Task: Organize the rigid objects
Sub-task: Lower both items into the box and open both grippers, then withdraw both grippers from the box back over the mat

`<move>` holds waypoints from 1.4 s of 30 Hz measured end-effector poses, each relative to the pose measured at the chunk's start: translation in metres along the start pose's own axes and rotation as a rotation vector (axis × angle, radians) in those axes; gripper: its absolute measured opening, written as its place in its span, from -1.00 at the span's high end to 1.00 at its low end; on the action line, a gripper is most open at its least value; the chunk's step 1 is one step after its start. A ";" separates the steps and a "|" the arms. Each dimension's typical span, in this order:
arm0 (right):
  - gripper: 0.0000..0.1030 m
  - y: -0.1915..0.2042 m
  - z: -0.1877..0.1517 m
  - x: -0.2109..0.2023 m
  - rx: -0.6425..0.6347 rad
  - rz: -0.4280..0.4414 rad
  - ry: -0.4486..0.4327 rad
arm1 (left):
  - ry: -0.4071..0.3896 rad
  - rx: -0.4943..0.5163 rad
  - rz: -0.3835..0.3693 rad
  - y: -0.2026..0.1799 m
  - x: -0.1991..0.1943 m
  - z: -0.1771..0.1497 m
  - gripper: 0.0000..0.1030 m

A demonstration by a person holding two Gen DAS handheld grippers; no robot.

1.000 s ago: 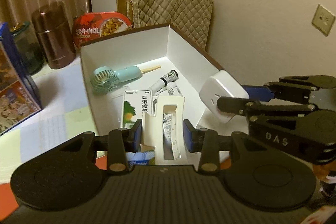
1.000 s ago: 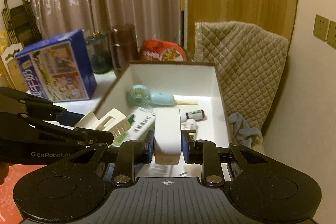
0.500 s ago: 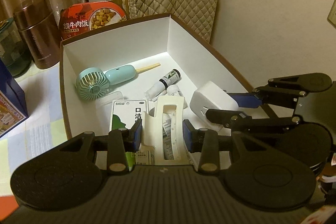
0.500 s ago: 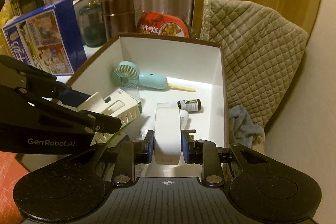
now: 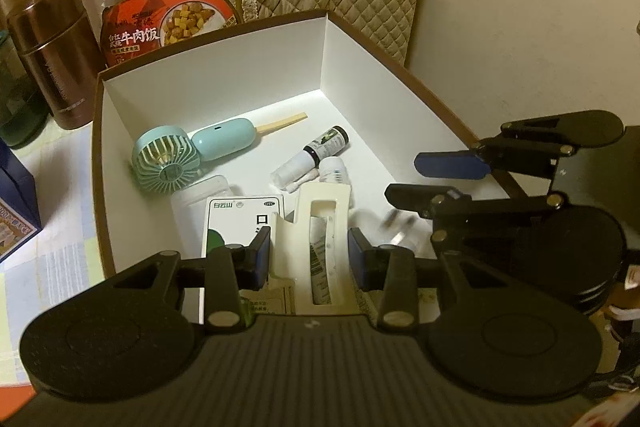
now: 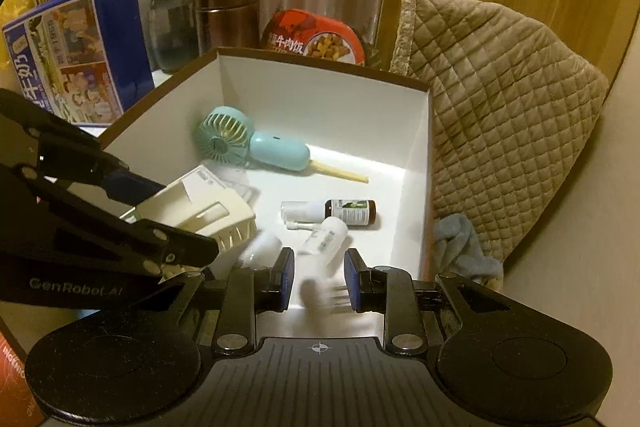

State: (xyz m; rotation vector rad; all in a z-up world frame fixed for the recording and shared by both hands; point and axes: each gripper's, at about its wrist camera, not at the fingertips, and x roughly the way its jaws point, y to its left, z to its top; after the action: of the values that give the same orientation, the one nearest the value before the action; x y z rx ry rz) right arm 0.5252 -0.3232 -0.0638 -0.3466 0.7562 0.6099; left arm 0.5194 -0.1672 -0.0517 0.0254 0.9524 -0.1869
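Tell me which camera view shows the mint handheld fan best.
The left wrist view: the mint handheld fan lies whole and sharp in the white box, with its grille turned toward the lens. The right wrist view also shows the fan whole, but more from the side.

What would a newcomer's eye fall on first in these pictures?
The cream plastic holder clamped in the jaws of the left gripper, over the near end of the white-lined box. Next, the blurred white plug adapter low between the jaws of the right gripper, apparently loose, and the mint fan lying by the box's left wall.
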 end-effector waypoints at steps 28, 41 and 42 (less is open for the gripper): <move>0.51 -0.013 -0.001 -0.009 0.080 0.043 -0.017 | -0.027 0.009 0.019 0.004 0.013 0.007 -0.07; 0.37 -0.014 -0.004 -0.018 0.125 0.052 -0.038 | -0.045 -0.004 0.010 0.005 -0.001 0.006 -0.08; 0.35 -0.014 -0.004 -0.020 0.134 0.054 -0.042 | -0.049 -0.006 0.009 0.005 -0.004 0.005 -0.08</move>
State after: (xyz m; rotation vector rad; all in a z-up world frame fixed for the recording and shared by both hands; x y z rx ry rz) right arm 0.5210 -0.3440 -0.0512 -0.1896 0.7638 0.6119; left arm 0.5223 -0.1619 -0.0454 0.0194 0.9043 -0.1758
